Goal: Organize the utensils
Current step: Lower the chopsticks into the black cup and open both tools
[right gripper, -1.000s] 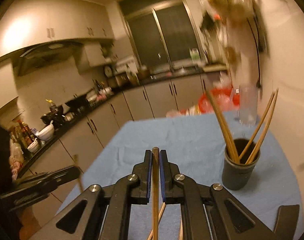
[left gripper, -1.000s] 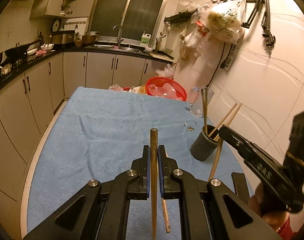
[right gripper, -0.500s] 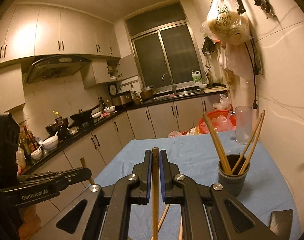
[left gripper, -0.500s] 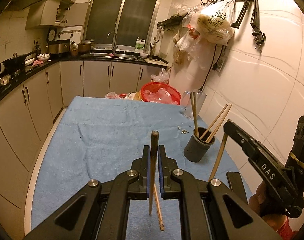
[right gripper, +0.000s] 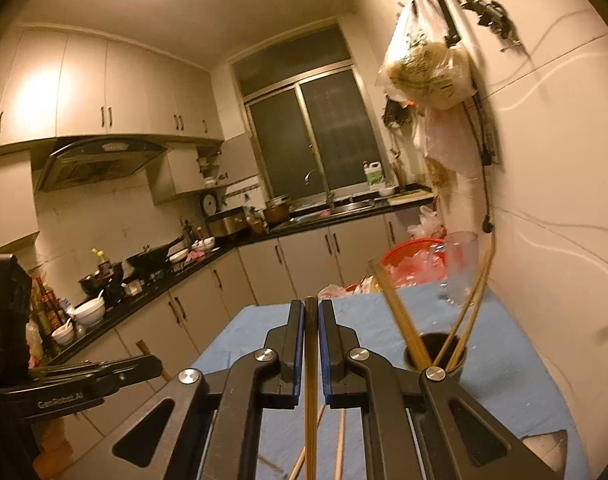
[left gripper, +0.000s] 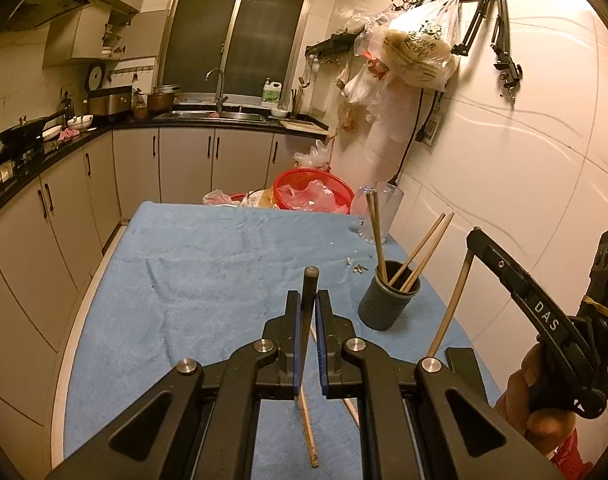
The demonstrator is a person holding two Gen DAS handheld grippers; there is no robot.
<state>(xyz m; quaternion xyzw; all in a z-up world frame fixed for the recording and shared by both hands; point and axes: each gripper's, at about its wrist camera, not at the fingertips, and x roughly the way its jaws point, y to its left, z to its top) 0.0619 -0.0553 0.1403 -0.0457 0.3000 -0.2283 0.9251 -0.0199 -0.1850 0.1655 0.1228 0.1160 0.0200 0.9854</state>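
Partly done: four chopsticks (left gripper: 418, 250) leaned inside the dark cup (left gripper: 388, 298) on the blue towel (left gripper: 207, 280), more left below; left gripper (left gripper: 308, 312) and right gripper (right gripper: 311, 322) each closed on one chopstick (left gripper: 305, 360), long axis almost upright, tips downward, above the towel.

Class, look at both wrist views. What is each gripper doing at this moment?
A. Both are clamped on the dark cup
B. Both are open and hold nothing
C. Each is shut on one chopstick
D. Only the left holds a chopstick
C: the left gripper pinches a chopstick between its pads, and the right gripper pinches another chopstick; the dark cup stands apart on the blue towel.
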